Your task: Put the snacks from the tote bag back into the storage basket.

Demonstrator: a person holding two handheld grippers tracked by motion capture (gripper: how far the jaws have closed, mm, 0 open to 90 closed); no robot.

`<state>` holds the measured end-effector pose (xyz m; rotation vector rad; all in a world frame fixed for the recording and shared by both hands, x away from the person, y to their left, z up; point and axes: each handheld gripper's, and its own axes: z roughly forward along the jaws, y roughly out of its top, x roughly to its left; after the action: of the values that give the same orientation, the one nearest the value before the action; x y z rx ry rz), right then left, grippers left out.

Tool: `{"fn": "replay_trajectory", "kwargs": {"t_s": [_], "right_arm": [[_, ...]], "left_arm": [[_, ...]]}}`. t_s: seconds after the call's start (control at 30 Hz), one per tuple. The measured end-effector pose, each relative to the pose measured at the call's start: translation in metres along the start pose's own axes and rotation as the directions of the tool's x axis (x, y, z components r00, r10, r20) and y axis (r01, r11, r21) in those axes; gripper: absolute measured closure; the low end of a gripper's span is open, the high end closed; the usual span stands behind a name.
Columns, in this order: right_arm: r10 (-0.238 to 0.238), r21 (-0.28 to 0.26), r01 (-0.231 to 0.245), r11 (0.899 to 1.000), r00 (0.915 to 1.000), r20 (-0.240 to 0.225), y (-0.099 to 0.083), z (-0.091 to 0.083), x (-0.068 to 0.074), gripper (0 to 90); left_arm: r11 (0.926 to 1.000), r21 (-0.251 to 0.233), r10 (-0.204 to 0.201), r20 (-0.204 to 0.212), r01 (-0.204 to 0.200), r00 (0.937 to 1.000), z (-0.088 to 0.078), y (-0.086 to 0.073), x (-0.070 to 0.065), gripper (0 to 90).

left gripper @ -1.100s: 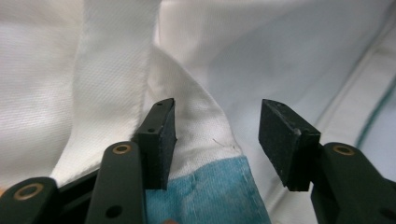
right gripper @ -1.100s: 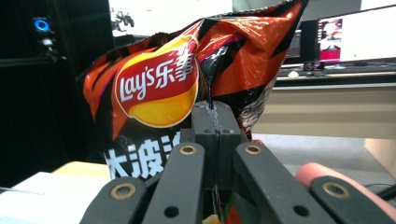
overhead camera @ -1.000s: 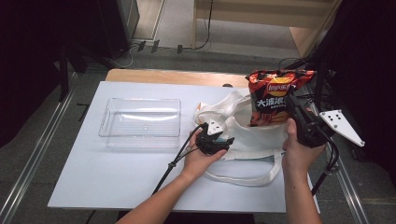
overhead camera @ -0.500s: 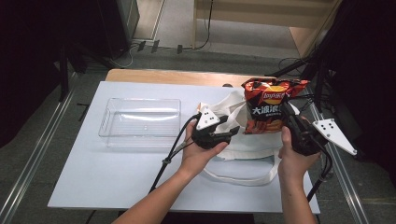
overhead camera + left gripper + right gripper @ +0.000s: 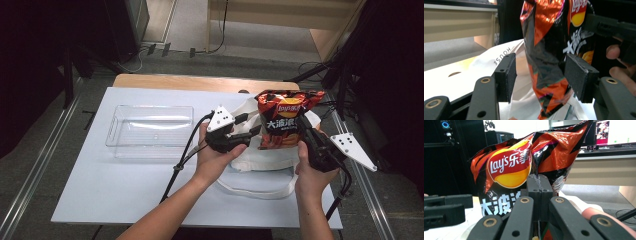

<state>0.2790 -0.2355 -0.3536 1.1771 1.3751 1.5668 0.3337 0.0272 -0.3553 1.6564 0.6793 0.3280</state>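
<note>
Orange-and-black foil catches the light as a crinkled bag of Lay's potato crisps (image 5: 281, 120) hangs upright above a white cloth tote bag (image 5: 260, 160) on the white surface (image 5: 100, 190), its red-and-yellow Lay's roundel and large white Chinese characters readable in the right gripper view. The right gripper (image 5: 537, 182) has its two black jaws pressed together on the edge of the crisp bag and bears its weight. The left gripper (image 5: 540, 75) stands with jaws parted on either side of the lower part of the crisp bag; in the left gripper view one pad sits against the foil on the right, while the other stands clear on the left. The word "HOUSE" shows upside down in black print on the tote's cloth just behind that left pad. The tote lies near the surface's right edge, its white handle loop (image 5: 255, 192) trailing toward the person. A clear rectangular plastic tray (image 5: 150, 131) sits well apart to the left, with bare white surface in front of it and along the near edge.
</note>
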Motion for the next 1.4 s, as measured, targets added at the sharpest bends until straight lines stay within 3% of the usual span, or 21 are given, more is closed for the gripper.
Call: {"fn": "replay_trajectory", "kwargs": {"t_s": [0.53, 1.0, 1.27, 1.4], "right_arm": [[-0.015, 0.011, 0.015, 1.000, 0.9996, -0.024, -0.005, -0.008, 0.008, 90.0], [-0.025, 0.030, 0.027, 0.999, 0.9978, -0.061, -0.012, -0.013, 0.020, 90.0], [-0.047, 0.039, 0.049, 0.998, 0.9966, -0.068, -0.016, -0.016, 0.025, 90.0], [-0.055, 0.047, 0.058, 0.997, 0.9958, -0.074, -0.019, -0.017, 0.027, 90.0]], "left_arm": [[0.9995, -0.032, 0.006, 0.004, -0.006, 1.0000, -0.001, 0.017, -0.005, 42.6], [0.9987, -0.051, 0.007, 0.001, -0.007, 1.0000, -0.002, 0.021, -0.006, 42.0], [0.9985, -0.054, -0.005, -0.018, 0.004, 0.9998, -0.003, 0.022, -0.006, 52.8], [0.9987, -0.050, 0.003, -0.015, -0.003, 0.9999, -0.003, 0.023, -0.007, 63.4]]}}
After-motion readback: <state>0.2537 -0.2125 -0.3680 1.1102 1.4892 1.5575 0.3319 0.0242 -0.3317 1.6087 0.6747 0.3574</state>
